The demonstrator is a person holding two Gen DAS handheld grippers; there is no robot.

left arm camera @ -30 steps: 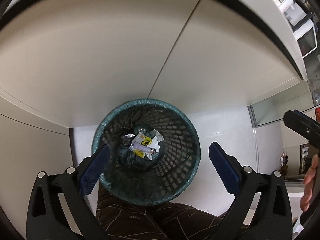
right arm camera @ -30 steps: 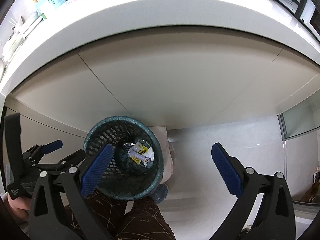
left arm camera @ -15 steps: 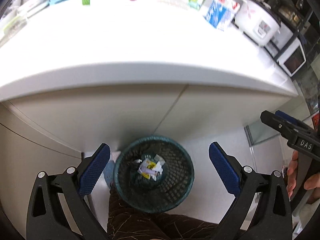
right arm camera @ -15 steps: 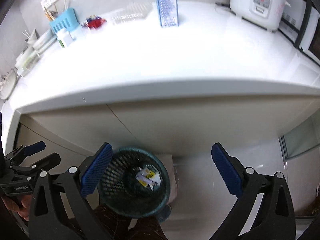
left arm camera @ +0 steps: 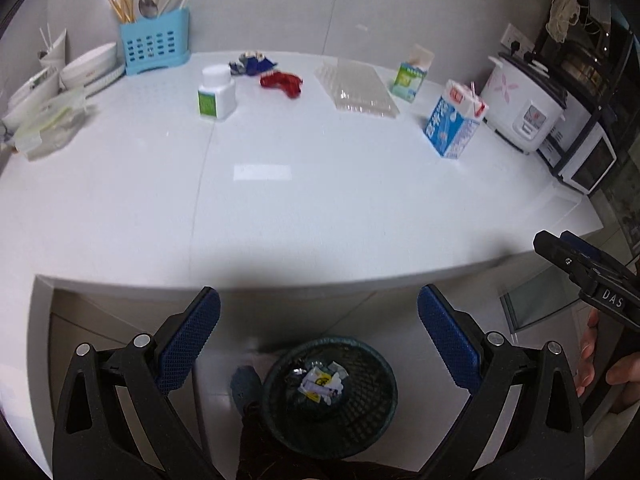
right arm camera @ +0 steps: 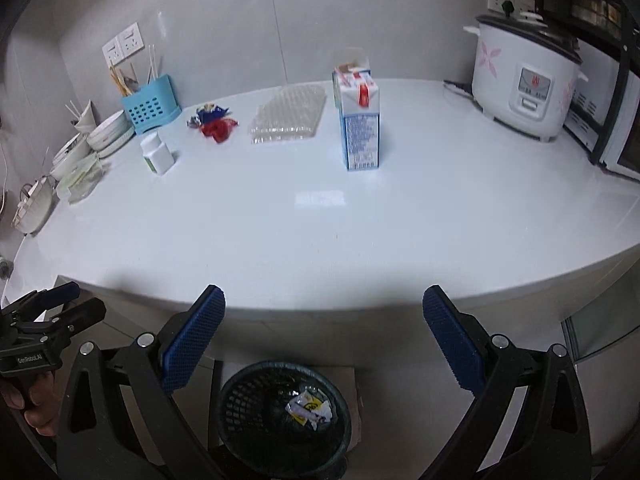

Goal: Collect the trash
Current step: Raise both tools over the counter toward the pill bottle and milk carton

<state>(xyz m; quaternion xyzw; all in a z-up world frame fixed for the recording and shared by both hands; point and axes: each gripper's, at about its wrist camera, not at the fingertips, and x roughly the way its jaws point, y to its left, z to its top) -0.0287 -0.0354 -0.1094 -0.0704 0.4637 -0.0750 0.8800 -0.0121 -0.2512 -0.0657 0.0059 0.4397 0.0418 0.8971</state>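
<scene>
Both views have swung up from the bin [left arm camera: 330, 394] to the tabletop [left arm camera: 280, 208]; right hand-held gripper [right arm camera: 324, 338], wide and empty like the left hand-held gripper [left arm camera: 319, 338], faces the upright milk carton [right arm camera: 357, 120] at upper centre.

Bin [left arm camera: 330, 396] stands on the floor before the surface [left arm camera: 280, 208], below its front edge, with wrappers [left arm camera: 320, 386] lying in it. On the surface: utensil holder [left arm camera: 155, 46] at the back left, bowls [left arm camera: 90, 66] to its left. Bottle [left arm camera: 216, 94] stands in front of the holder; crumpled wrappers [left arm camera: 282, 82] lie to the bottle's right, then a plastic tray [left arm camera: 356, 90]. A small carton [left arm camera: 412, 74] stands right of the tray, a milk carton [left arm camera: 456, 120] nearer the front. Rice cooker [left arm camera: 526, 108] sits at the far right.
</scene>
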